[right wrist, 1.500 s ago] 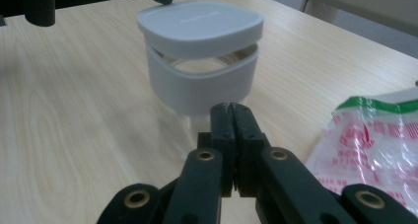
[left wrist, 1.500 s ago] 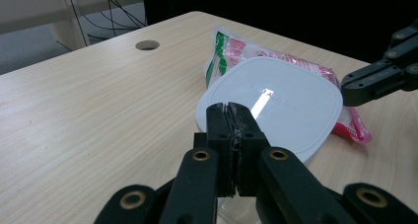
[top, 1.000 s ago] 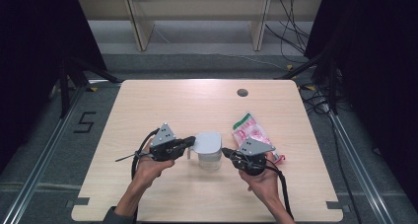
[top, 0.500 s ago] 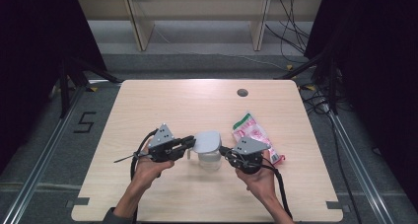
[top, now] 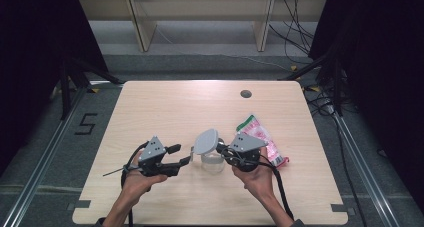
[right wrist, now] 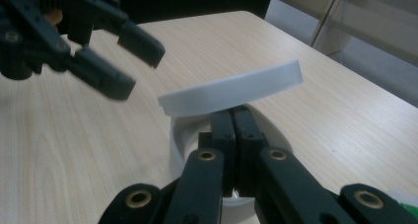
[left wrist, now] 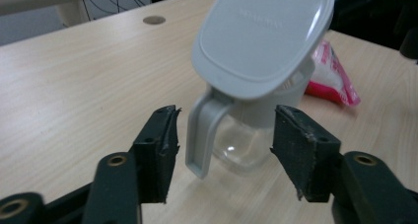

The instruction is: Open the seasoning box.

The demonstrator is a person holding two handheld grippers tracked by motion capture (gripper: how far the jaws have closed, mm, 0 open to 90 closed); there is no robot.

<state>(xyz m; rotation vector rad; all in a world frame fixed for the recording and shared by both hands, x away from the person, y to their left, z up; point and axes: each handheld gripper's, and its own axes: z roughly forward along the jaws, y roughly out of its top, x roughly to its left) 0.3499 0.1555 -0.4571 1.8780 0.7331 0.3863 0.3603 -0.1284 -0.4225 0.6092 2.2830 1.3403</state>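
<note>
A clear jar with a grey handle stands on the table, its grey lid tilted up on the side toward my right hand. My left gripper is open just left of the jar. Its jaws have just been opening, and in the left gripper view the handle stands between the pads without touching them. My right gripper is shut, its jaws pressed together at the jar's rim. Their tips run under the raised lid; whether they pinch it is hidden.
A pink and white packet with a green end lies right of the jar, behind my right hand. A round cable hole sits near the wooden table's far edge. Dark curtains and cables flank the table.
My left gripper has let go of the jar's handle, spread its jaws and drawn back a little to the left. The lid stays tilted at my right gripper.
</note>
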